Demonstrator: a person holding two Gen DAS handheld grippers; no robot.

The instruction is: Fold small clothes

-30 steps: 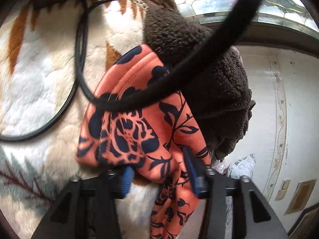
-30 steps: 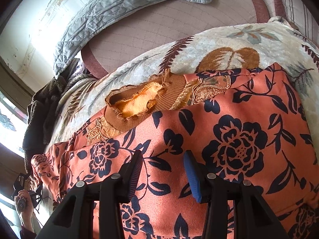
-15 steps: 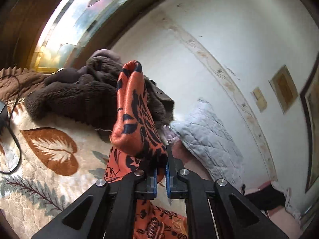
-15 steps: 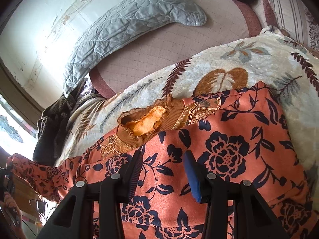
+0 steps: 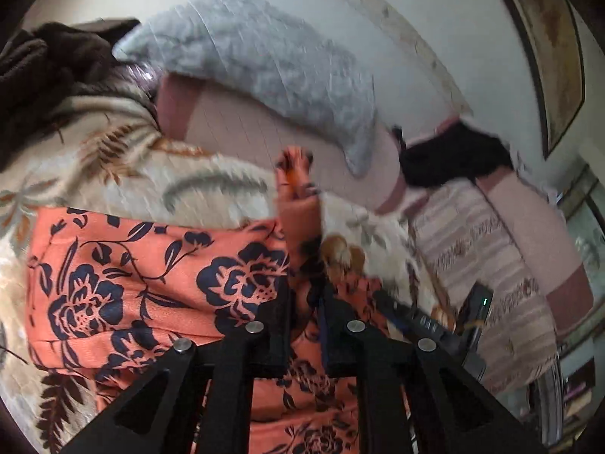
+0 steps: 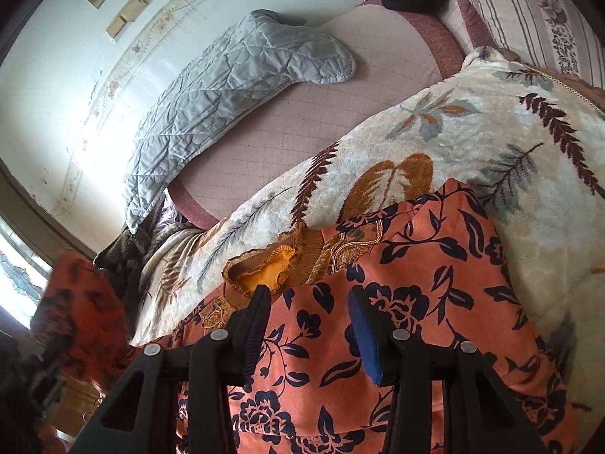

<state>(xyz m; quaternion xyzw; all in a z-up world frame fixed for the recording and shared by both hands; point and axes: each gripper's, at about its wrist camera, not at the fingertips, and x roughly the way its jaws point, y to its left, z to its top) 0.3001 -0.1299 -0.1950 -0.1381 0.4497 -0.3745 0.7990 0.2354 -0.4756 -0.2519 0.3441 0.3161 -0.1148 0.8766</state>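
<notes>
My left gripper (image 5: 306, 295) is clamped on a sleeve of the orange floral garment (image 6: 397, 340), which lies spread over the leaf-patterned blanket (image 6: 491, 143). My right gripper (image 6: 310, 325) hovers above the garment, jaws apart, near its ribbed collar (image 6: 272, 265).

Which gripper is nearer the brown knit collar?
Right. The right gripper hangs open just below the collar; the left gripper is off to the side, shut on the sleeve.
</notes>
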